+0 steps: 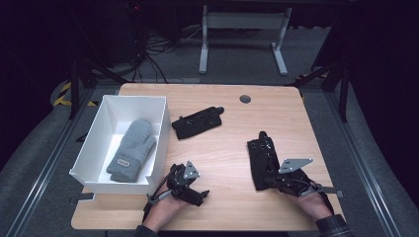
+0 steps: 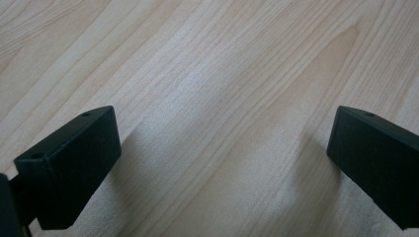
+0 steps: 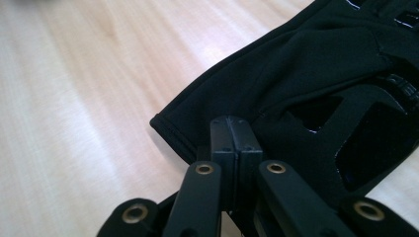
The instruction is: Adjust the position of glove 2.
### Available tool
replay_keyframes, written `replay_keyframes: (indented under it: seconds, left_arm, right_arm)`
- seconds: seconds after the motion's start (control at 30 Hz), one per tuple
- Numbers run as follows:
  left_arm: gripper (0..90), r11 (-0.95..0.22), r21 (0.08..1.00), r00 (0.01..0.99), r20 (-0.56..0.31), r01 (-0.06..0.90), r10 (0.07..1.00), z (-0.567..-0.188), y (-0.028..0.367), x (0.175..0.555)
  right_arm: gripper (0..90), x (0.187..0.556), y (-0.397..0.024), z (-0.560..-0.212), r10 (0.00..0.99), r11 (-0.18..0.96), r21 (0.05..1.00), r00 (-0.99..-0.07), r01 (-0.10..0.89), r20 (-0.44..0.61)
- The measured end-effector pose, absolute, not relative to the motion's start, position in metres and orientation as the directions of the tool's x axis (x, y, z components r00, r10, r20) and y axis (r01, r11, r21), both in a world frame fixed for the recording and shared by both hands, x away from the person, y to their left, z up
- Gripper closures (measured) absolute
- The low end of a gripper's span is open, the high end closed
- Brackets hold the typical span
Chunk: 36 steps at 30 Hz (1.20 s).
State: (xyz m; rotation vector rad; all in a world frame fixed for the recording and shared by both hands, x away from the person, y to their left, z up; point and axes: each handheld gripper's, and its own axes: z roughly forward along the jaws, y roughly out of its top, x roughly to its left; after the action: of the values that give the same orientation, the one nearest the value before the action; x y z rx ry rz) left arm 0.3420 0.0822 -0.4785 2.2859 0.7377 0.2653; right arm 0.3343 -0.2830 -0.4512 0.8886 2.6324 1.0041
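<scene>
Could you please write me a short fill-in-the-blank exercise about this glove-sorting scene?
1. The grey knitted mitten lies inside the ____ rectangular box.
2. The right gripper has its jaws ____ at the cuff of the near black glove.
3. The left gripper hovers with its jaws ____.

Missing words: white; shut; open

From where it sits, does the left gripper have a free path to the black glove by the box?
Probably yes. The left gripper is open over bare table, and nothing lies between it and the black glove beside the white box.
</scene>
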Motion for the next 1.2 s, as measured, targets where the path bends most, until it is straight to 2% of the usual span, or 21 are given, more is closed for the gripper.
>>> replay_keyframes:
  seconds: [0.3, 0.6, 0.7, 0.77, 1.2]
  left_arm:
    - [0.5, -0.585, 0.686, 0.815, -0.020, 0.433, 0.580, -0.478, 0.082, 0.342]
    - [0.5, -0.585, 0.686, 0.815, -0.020, 0.433, 0.579, -0.479, 0.082, 0.342]
    - [0.4, -0.585, 0.686, 0.815, -0.020, 0.433, 0.579, -0.479, 0.082, 0.342]
    - [0.4, -0.585, 0.686, 0.815, -0.019, 0.432, 0.579, -0.479, 0.082, 0.342]
    - [0.1, -0.586, 0.684, 0.814, -0.018, 0.434, 0.581, -0.478, 0.082, 0.342]
  right_arm:
    - [90.0, 0.320, -0.284, -0.448, 0.563, 0.592, 0.675, -0.825, 0.440, 0.045]
    - [90.0, 0.355, -0.299, -0.438, 0.637, 0.538, 0.715, -0.770, 0.446, 0.002]
    - [90.0, 0.365, -0.298, -0.442, 0.638, 0.545, 0.704, -0.770, 0.455, 0.003]
    - [90.0, 0.369, -0.294, -0.451, 0.632, 0.585, 0.662, -0.775, 0.469, -0.009]
    - [90.0, 0.338, -0.284, -0.453, 0.543, 0.629, 0.657, -0.839, 0.416, 0.011]
